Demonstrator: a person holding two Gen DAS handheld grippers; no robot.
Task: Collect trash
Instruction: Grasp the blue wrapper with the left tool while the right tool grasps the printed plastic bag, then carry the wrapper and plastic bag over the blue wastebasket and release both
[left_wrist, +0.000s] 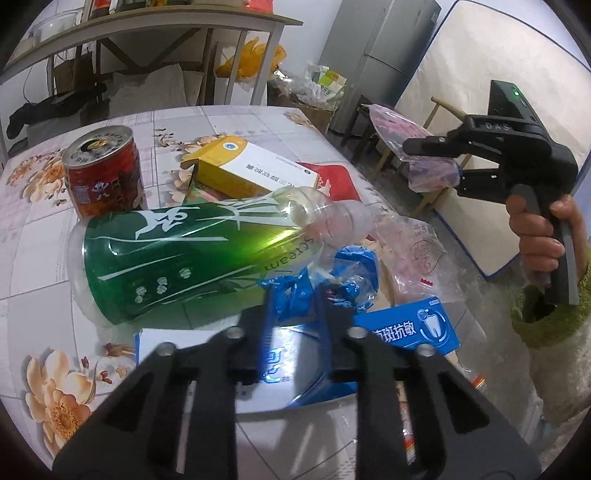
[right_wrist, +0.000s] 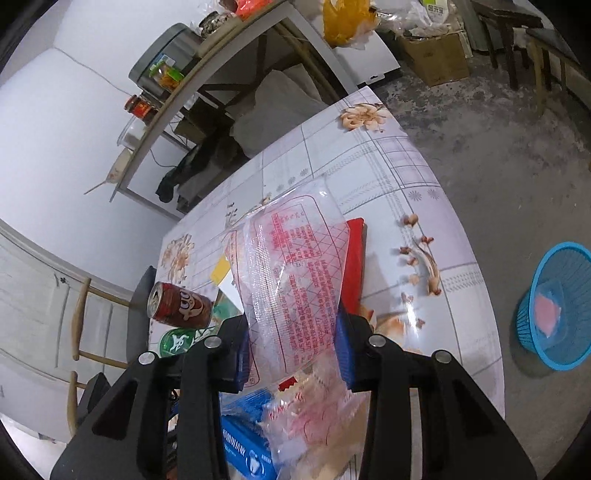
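Note:
My left gripper (left_wrist: 297, 295) sits low over the trash pile on the flowered table (left_wrist: 44, 236), its jaws shut on a crumpled blue wrapper (left_wrist: 354, 266). A clear plastic bag with red print (right_wrist: 295, 266) hangs lifted above the table, with my right gripper (right_wrist: 293, 332) shut on it between blue pads (right_wrist: 343, 347). The left wrist view shows that right gripper (left_wrist: 432, 166) off the table's right side, held by a hand, with the bag (left_wrist: 391, 122) sticking up from it. A blue trash basket (right_wrist: 561, 306) stands on the floor to the right with something pink inside.
On the table lie a green-labelled bottle (left_wrist: 184, 258) on its side, an upright red can (left_wrist: 103, 173), a yellow-white box (left_wrist: 251, 170), a red packet (left_wrist: 332, 177), a blue toothpaste box (left_wrist: 406, 328) and another clear bag (left_wrist: 417, 251). Chairs, a shelf and a fridge stand beyond.

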